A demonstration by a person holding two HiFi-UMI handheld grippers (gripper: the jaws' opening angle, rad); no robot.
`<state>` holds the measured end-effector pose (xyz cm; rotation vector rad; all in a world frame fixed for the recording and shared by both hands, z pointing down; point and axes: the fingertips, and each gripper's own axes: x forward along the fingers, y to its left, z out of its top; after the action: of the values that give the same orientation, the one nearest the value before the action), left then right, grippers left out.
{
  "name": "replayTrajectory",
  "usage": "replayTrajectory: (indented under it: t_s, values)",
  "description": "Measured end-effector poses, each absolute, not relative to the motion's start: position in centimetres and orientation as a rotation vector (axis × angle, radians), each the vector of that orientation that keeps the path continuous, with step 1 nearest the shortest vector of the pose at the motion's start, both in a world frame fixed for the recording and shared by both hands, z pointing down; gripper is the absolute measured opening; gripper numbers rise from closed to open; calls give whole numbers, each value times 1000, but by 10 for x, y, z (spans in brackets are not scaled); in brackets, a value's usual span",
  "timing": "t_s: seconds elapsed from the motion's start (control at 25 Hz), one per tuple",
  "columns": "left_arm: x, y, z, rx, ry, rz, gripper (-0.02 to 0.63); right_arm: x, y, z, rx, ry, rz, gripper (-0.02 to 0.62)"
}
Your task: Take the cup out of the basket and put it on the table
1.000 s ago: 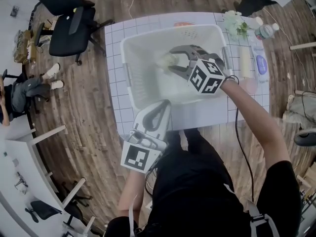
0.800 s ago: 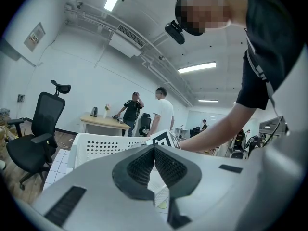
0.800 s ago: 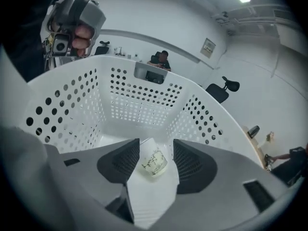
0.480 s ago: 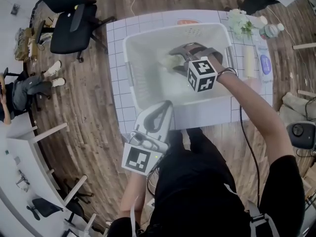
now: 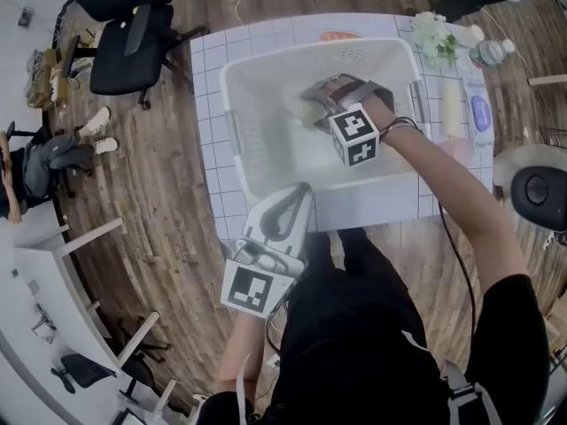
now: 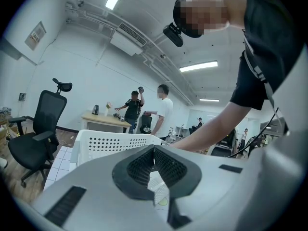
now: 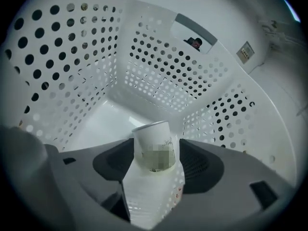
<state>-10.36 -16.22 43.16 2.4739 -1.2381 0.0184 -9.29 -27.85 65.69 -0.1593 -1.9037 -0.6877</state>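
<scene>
A white perforated basket (image 5: 266,60) stands on the gridded table (image 5: 208,78). My right gripper (image 5: 315,104) is down inside it. In the right gripper view a white paper cup (image 7: 154,148) sits between the two dark pads (image 7: 202,165), open end away from the camera, and the jaws are opening around it. From the head view the cup (image 5: 304,112) is mostly hidden by the gripper. My left gripper (image 5: 297,191) hangs over the table's near edge outside the basket; its jaws meet at the tip (image 6: 154,150) with nothing in them.
White flowers (image 5: 434,38), a plastic bottle (image 5: 485,53) and a pale roll (image 5: 452,109) lie on the table right of the basket. A black office chair (image 5: 124,47) stands to the left. The basket walls (image 7: 62,71) enclose the right gripper closely.
My right gripper has pushed farther into the basket, toward the cup, and the cup now sits between its jaws. The left gripper has hardly moved.
</scene>
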Motion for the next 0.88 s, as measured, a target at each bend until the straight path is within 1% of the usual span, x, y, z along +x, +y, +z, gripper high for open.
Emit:
replayTrajectory:
  t_s: [0.36, 0.88]
  values:
    - [-99, -161, 431, 2479, -1224, 25, 11, -101, -276, 678, -244, -1798, -811, 293]
    - [-100, -156, 433, 2469, -1235, 39, 11, -103, -280, 689, -226, -1741, -864, 293]
